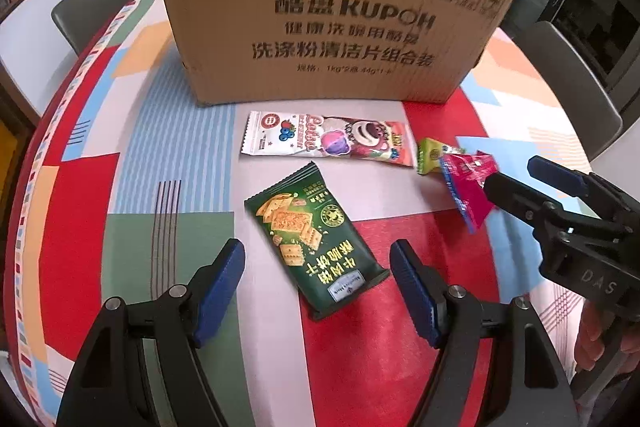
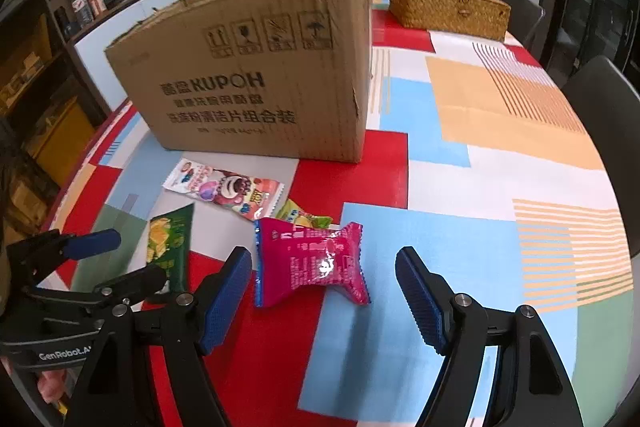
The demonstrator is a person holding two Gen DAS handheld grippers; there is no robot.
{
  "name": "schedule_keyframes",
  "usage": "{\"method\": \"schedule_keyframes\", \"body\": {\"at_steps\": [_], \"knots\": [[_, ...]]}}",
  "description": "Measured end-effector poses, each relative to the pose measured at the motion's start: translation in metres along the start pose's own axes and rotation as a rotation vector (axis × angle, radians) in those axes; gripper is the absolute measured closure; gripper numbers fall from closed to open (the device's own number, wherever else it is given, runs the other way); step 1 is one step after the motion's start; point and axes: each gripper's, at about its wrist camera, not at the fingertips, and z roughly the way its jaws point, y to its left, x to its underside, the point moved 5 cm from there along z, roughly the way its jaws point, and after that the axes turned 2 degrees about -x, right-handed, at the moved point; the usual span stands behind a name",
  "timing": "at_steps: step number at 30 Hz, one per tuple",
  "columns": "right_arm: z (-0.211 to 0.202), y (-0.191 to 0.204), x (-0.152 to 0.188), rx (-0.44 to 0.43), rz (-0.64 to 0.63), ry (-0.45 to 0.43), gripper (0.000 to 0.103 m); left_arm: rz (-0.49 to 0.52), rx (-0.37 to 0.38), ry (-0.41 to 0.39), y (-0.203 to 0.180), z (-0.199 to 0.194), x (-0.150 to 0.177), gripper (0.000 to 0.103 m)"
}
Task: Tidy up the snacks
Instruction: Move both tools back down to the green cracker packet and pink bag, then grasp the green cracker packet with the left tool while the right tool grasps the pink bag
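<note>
A green cracker packet (image 1: 316, 239) lies on the table between and just ahead of my open left gripper (image 1: 318, 281). A long pink-and-white candy packet (image 1: 328, 139) lies behind it, in front of the cardboard box (image 1: 320, 15). A small yellow-green snack (image 1: 430, 155) and a magenta packet (image 1: 468, 183) lie to the right. In the right wrist view the magenta packet (image 2: 312, 263) lies between the fingers of my open right gripper (image 2: 324, 297), which does not touch it. The right gripper also shows in the left wrist view (image 1: 516, 175), open around the magenta packet.
The table wears a colourful patchwork cloth (image 2: 500, 115). A woven basket (image 2: 448, 7) stands at the far end behind the box. Grey chairs (image 1: 92, 7) stand around the table. My left gripper shows at the left of the right wrist view (image 2: 120, 259).
</note>
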Motion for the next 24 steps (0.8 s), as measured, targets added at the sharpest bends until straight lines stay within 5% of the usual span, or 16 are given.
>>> {"method": "schedule_keyframes", "body": {"at_steps": [9, 20, 24], "knots": [[0.021, 0.0, -0.001, -0.024, 0.013, 0.036, 0.028, -0.06, -0.006, 0.048, 0.007, 0.025, -0.005, 0.028], [0.036, -0.001, 0.0, -0.051, 0.055, 0.065, 0.028, -0.024, -0.082, 0.009, 0.004, 0.032, -0.013, 0.028], [0.039, 0.001, 0.003, -0.05, 0.058, 0.07, 0.028, -0.018, -0.094, -0.019, 0.005, 0.028, -0.009, 0.047]]}}
